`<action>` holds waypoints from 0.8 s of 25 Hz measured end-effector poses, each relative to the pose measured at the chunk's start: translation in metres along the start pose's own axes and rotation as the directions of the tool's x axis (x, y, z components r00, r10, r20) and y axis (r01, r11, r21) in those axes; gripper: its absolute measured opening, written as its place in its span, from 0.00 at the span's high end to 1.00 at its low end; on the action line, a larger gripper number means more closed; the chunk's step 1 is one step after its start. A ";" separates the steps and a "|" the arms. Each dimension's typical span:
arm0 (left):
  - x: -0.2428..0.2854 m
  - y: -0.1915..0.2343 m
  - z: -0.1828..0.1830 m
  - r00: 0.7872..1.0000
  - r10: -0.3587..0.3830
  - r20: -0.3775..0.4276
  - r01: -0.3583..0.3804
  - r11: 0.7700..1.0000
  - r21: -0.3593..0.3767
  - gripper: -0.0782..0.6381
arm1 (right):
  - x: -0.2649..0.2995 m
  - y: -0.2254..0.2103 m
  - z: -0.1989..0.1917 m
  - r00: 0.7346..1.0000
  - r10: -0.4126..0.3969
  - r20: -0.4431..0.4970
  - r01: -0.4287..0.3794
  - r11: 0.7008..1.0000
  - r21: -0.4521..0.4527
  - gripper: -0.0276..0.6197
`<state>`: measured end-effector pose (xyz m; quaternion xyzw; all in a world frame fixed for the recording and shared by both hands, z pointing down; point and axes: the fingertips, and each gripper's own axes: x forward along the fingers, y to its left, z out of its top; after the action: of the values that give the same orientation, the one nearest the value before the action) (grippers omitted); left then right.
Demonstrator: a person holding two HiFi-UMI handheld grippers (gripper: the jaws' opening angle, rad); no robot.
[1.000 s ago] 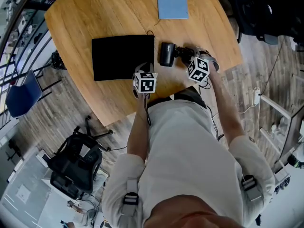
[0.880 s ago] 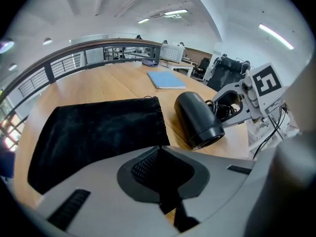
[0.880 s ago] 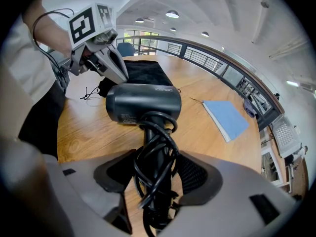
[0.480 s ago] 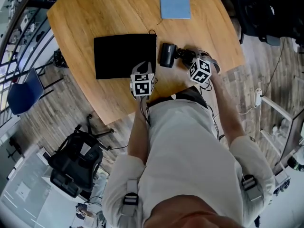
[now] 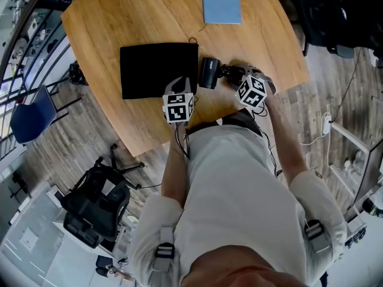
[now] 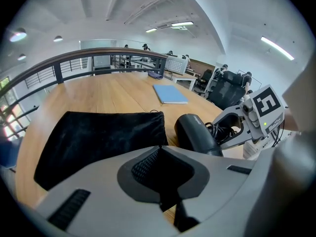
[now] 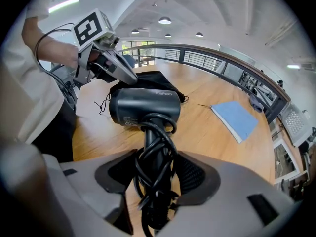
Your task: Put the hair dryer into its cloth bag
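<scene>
Black all over here. Got the cloth bag (image 5: 157, 70) lying flat on the wooden table (image 5: 119, 17), drawstring end turned toward the hair dryer (image 5: 209, 72). Seeing that dryer just beside the bag's mouth, off its right edge in the head view, barrel running alongside that edge and handle (image 7: 150, 132) pointing away from the bag. Not in the bag yet.

Found the right gripper (image 7: 155, 169) on the far side of the dryer from the bag, jaws just been closing, now pinching the handle with the black cord (image 7: 157, 147) wound round it. Looks like pads pressing right on the cord loops.

Spotted the left gripper (image 6: 159, 149) at the bag's near corner on the mouth side, jaws pressed together. Can't tell whether any cloth caught between them, tips just overlapping the bag's edge in the left gripper view.

Also got a blue booklet (image 5: 221, 2) well beyond the bag's mouth end, toward the table's far edge, apart from everything else.
</scene>
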<state>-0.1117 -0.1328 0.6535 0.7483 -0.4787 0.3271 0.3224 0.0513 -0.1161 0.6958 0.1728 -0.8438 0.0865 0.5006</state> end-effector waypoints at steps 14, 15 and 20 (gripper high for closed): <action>-0.016 -0.003 0.013 0.998 -0.005 0.058 0.005 1.000 0.006 0.85 | 0.006 0.010 0.024 0.998 0.064 -0.023 -0.065 0.997 -0.039 0.57; -0.017 -0.003 0.013 0.998 -0.006 0.061 0.006 1.000 0.006 0.85 | 0.007 0.011 0.025 0.997 0.068 -0.027 -0.069 0.997 -0.042 0.57; -0.021 -0.006 0.015 0.997 -0.018 0.079 0.018 1.000 0.005 0.85 | 0.013 0.014 0.031 0.995 0.087 -0.041 -0.090 0.994 -0.055 0.57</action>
<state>-0.1103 -0.1314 0.6269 0.7656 -0.4837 0.2954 0.3043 0.0150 -0.1154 0.6921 0.1193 -0.8429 0.0881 0.5172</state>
